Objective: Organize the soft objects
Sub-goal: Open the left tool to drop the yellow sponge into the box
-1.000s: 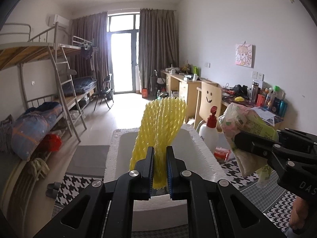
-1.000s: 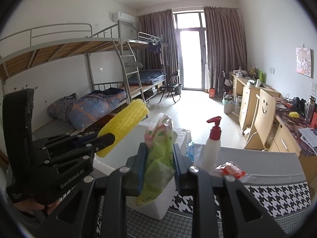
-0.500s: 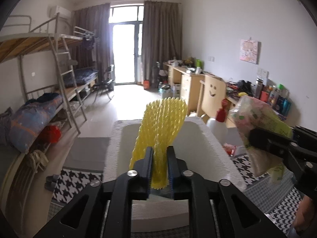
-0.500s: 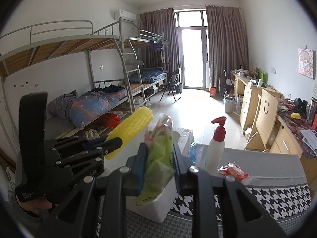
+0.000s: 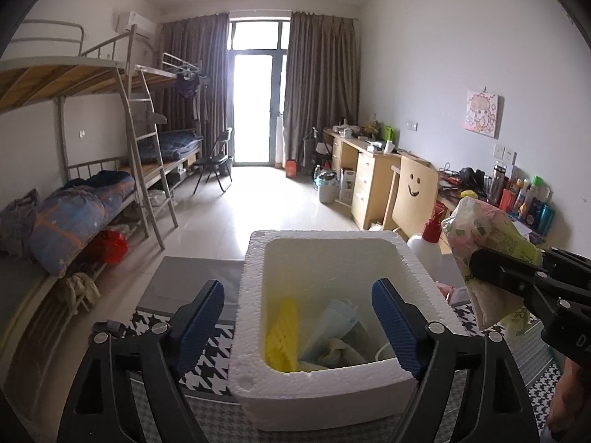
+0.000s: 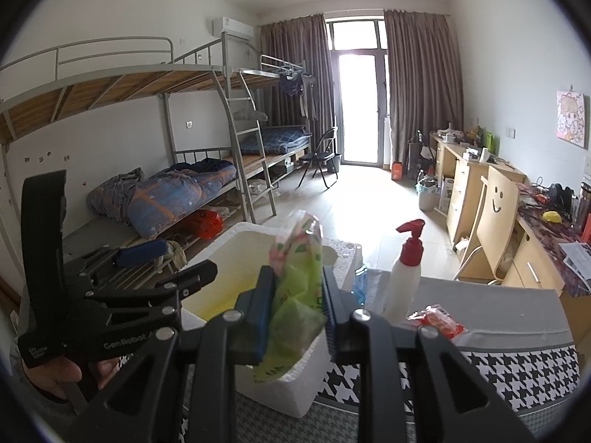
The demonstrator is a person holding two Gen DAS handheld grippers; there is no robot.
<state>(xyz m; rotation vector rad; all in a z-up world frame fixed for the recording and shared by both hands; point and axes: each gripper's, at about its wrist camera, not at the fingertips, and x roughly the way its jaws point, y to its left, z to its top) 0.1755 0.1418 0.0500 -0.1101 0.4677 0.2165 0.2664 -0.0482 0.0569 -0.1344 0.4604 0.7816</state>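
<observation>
A white foam box (image 5: pixel 255 317) stands on the table. Inside it lie the yellow foam net (image 5: pixel 282 332) and pale soft wrappers (image 5: pixel 334 328). My left gripper (image 5: pixel 299 325) is open and empty, its jaws spread wide above the box. It also shows in the right wrist view (image 6: pixel 155 265). My right gripper (image 6: pixel 297 310) is shut on a green and pink soft plastic pack (image 6: pixel 295 288), held above the box's right edge. The pack also shows in the left wrist view (image 5: pixel 484 243).
A white pump bottle with a red top (image 6: pixel 404 273) and a red snack packet (image 6: pixel 436 321) stand right of the box on a houndstooth cloth (image 6: pixel 517 373). Bunk beds (image 5: pixel 92 199) lie left, desks and a chair (image 5: pixel 410 192) right.
My left gripper opened and let go of the yellow foam net, which dropped into the foam box. My right gripper still holds the pack.
</observation>
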